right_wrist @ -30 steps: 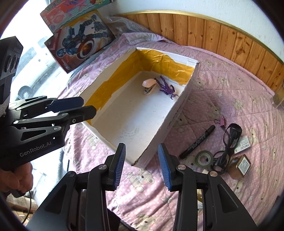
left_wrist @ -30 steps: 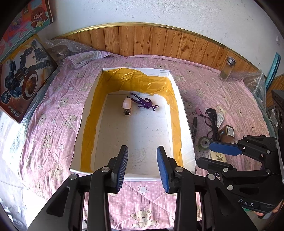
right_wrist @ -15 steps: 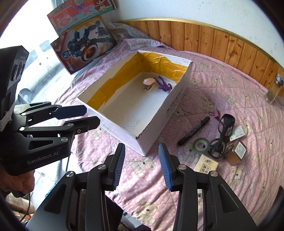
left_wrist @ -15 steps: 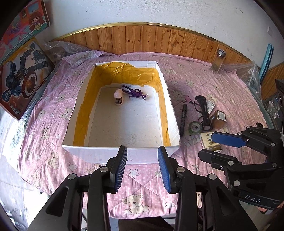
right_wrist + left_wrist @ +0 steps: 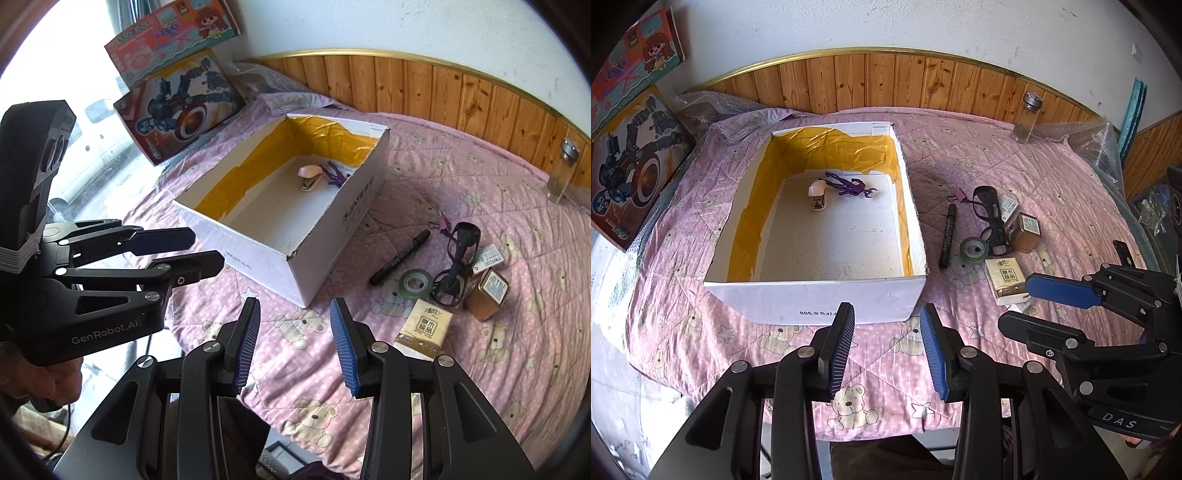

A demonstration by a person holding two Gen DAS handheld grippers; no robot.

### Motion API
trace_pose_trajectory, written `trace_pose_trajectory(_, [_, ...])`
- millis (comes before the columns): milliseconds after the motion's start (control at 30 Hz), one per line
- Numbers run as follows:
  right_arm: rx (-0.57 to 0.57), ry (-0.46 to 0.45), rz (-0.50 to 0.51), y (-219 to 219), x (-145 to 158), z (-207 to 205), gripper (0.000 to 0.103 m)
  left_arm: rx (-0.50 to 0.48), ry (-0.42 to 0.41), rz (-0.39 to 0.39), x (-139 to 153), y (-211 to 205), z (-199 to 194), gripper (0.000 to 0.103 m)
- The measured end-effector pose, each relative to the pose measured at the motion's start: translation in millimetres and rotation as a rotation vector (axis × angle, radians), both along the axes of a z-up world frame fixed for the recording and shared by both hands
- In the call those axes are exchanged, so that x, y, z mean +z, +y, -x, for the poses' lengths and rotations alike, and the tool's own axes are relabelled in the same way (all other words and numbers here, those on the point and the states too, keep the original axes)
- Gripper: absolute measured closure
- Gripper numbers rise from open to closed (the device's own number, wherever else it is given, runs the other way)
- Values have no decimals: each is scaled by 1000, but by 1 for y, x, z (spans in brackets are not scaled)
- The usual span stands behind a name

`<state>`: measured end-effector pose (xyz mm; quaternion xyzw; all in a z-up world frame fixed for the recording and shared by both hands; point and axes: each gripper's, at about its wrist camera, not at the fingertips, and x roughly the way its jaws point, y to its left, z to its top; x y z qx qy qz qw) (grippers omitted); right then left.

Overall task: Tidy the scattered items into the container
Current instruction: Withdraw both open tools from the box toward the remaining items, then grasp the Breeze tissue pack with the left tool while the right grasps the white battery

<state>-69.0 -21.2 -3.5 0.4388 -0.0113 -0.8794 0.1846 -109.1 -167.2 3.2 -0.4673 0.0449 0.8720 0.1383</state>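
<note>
My left gripper [image 5: 887,349] and right gripper [image 5: 293,343] both hung agape and empty before the box [image 5: 827,297], stapler [image 5: 817,192] inside.

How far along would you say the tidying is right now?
Done: a stapler and purple toy lie in the box. In hand: nothing; both grippers are open. Left: marker, tape, glasses, tissues, tin.

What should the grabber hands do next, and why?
Probably the right gripper should move forward and down to the tissue pack. Both grippers are open and hold nothing, and that pack looks like the closest loose thing to it on the pink quilt. The box holds only a stapler and a purple toy, so there is room.
</note>
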Motion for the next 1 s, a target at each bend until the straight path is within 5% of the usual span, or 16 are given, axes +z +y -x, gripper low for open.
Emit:
trace_pose_trajectory(400, [-98, -3, 127, 49, -9, -21, 61, -69, 18, -13, -2, 26, -14, 58])
trace_pose_trajectory(867, [-308, -108, 258, 132, -68, -33, 61, -207, -27, -64, -26, 87, -16, 56])
trace_pose_trajectory(1000, [-367, -126, 293, 155, -81, -31, 61, -217, -39, -86, -34, 103, -10, 46])
